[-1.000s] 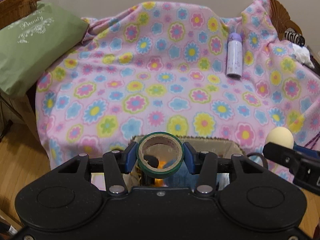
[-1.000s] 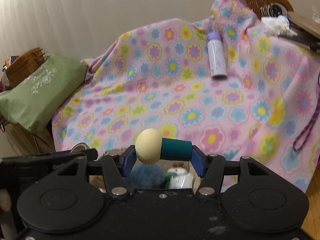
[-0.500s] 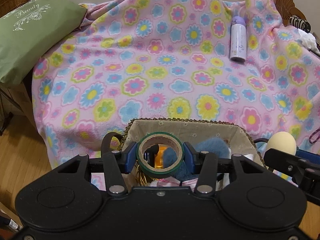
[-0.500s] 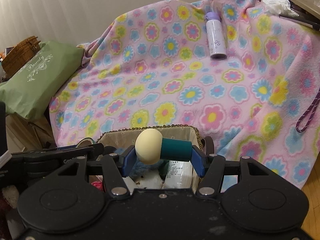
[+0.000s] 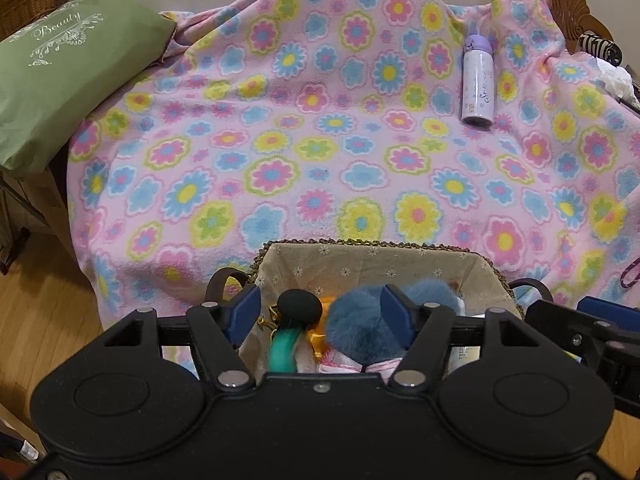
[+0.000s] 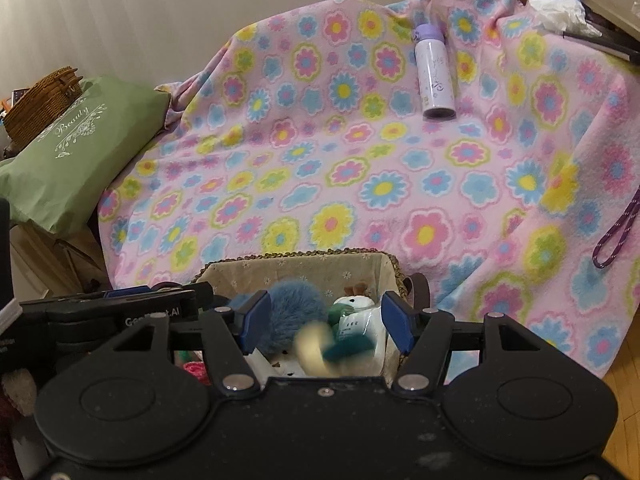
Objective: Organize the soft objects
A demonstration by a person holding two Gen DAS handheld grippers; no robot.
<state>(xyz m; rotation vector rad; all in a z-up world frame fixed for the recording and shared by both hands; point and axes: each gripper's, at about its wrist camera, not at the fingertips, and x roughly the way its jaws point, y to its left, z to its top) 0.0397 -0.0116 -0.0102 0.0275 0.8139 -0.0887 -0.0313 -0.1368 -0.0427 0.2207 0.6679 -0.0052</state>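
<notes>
Item 1: left claw (image 5: 320,314), jaws opening over basket (image 5: 372,250), nothing pinched betw. pads. Green tape roll (image 5: 283,350) standing on edge just below the left pad, already inside basket beside black round-headed item (image 5: 300,307).

Item 2: right claw (image 6: 322,322), jaws also opening; pads not pressing anything. Cream-headed, teal-handled sponge (image 6: 334,346) blurring below pad line (dropping, by the look of it), heading into basket w/ blue fluffy toy (image 6: 294,308) and white pouch (image 6: 360,326).

Item 3: basket w/ cloth lining, sitting at front edge of floral blanket (image 5: 280,140); filling up w/ soft bits.

Item 4: purple bottle (image 5: 478,84) lying far back on blanket, well apart from basket. Green pillow (image 5: 60,80) at left edge, off the blanket.

Handling note, step in hand: releasing both items into basket. Keeping both claws steady above the liner while spreading, not lifting until each piece is settling clear of pads. Watching tape roll: on edge, prone to rolling; blue toy beside it prob. blocking that. Avoiding claws bumping each other (sitting v. close side by side). Remaining: little left visibly; bottle not soft, prob. staying.
</notes>
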